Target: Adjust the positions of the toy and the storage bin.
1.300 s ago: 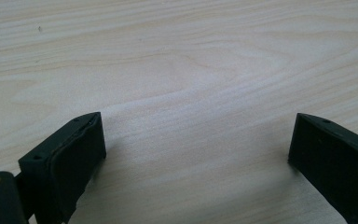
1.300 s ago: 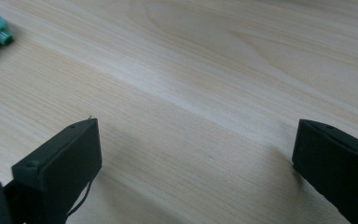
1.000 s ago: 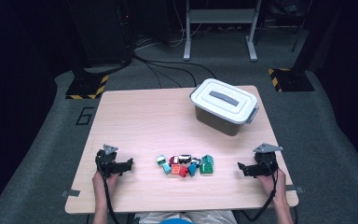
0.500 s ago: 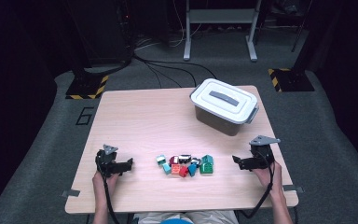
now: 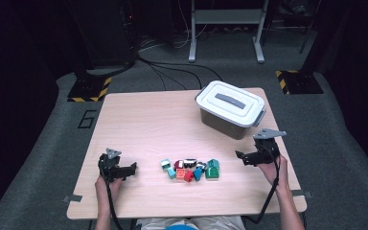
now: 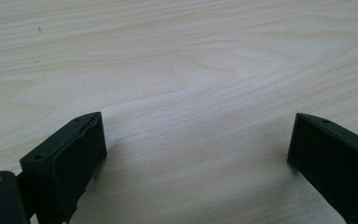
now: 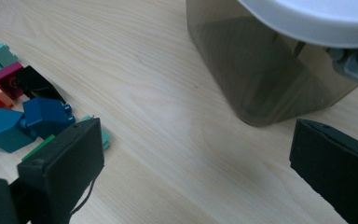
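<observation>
Since a second ago the right claw (image 5: pixel 243 158) has slid inward from the table's right edge and lifted a little toward the box, while the left claw (image 5: pixel 130 168) has kept its place. Both stand released, jaws spread wide with bare wood between them in each gripper view.

Nearest the right claw, just off its left jaw, lies the heap of toy bricks (image 5: pixel 190 169), between the two claws and closer to the right one. In the right gripper view the blue brick (image 7: pixel 46 115) and a teal brick (image 7: pixel 2 130) sit beside that jaw, touching each other, with a red-and-black cluster beyond them. These look like hard moulded plastic: light, stiff, not fragile, but smooth-faced, so a pinch on a sloped roof face would likely squirt the piece out. Flat opposite side walls are the better hold, and since the bricks touch one another, an outer piece such as the green house-shaped brick (image 5: pixel 212 169) should come away without dragging its neighbours.

Farther ahead of the right claw, slightly to its right, stands the lidded storage box (image 5: pixel 230 109), its smoky translucent wall (image 7: pixel 261 70) under a white lid (image 5: pixel 212 98) with grey side latches (image 7: pixel 354 63). Empty, it is probably light enough to skid if pushed; the lid's grey top handle (image 5: pixel 229 100) or a latch seems the place to grip.
</observation>
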